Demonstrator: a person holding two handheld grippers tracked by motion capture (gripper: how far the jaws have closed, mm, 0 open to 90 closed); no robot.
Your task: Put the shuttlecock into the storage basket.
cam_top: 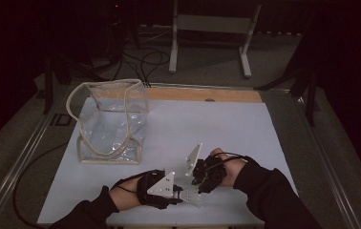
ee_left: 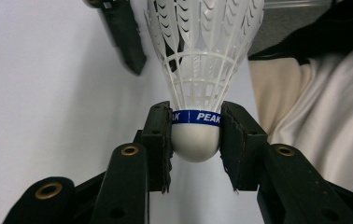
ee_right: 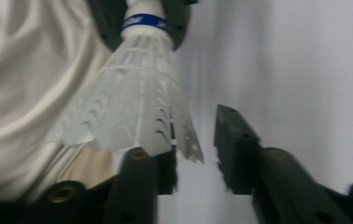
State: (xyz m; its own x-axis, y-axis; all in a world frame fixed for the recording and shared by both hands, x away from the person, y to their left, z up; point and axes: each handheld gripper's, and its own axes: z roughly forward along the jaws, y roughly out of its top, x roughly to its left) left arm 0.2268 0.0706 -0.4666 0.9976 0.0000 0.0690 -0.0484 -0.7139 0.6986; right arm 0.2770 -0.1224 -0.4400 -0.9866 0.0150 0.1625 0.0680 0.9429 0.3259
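1. A white shuttlecock (ee_left: 198,88) is pinched at its rounded cork base by the left gripper (ee_left: 195,137), with one black jaw pressed against each side at the blue band marked "PEAK".
2. In the left gripper view the feather skirt is seen fanning toward 12 o'clock, away from the jaws.
3. In the high view the left gripper (cam_top: 181,193) is found near the table's front edge, at about 6 o'clock on the white table (cam_top: 226,124), and it is aimed toward 3 o'clock; the left hand (cam_top: 126,193) is wrapped round its body, with the dark sleeve entering from the bottom.
4. The right gripper (cam_top: 198,183) is held just beside it, angled down toward 7 o'clock, with the right hand (cam_top: 226,167) behind it.
5. In the right gripper view the right gripper's (ee_right: 195,154) jaws are seen spread apart; the skirt rim of the shuttlecock (ee_right: 139,107) is met at the left jaw, while the other jaw is kept clear of it.
6. A clear plastic bag (cam_top: 109,121) with pale trim is stood at about 10 o'clock on the table, well apart from both grippers.
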